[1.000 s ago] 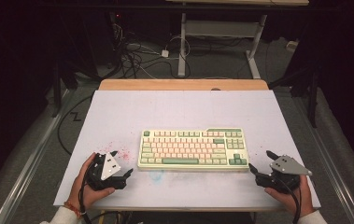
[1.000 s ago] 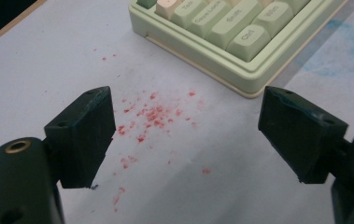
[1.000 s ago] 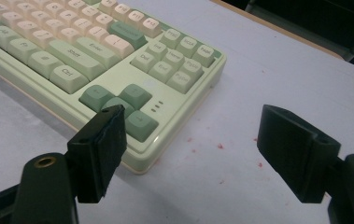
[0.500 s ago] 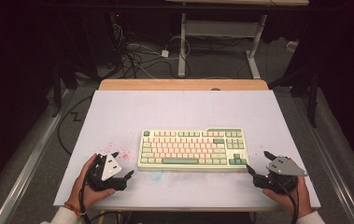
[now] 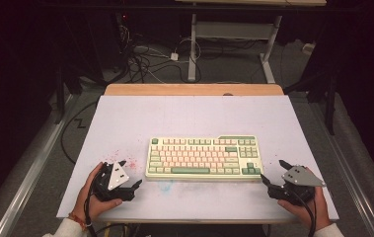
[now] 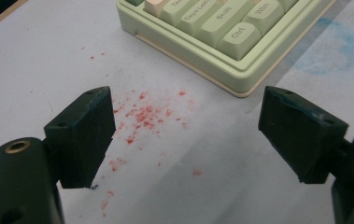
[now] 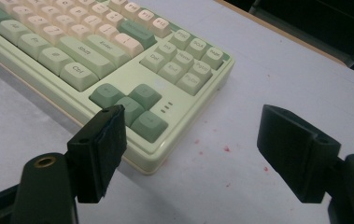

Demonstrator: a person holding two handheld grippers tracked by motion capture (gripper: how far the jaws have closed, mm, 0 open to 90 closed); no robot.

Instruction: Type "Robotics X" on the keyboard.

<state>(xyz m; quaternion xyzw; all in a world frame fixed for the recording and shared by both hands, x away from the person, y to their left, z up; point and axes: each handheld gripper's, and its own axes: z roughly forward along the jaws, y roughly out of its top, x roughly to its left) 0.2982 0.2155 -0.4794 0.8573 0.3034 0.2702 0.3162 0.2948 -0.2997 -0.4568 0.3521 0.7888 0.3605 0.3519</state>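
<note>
Closing in since a second ago, the right gripper [image 5: 270,178] now has the keyboard [image 5: 204,157] corner just ahead of its spread fingers, while the left gripper [image 5: 134,186], fingers spread, waits beside the opposite corner, likely readying a two-handed lift.
</note>
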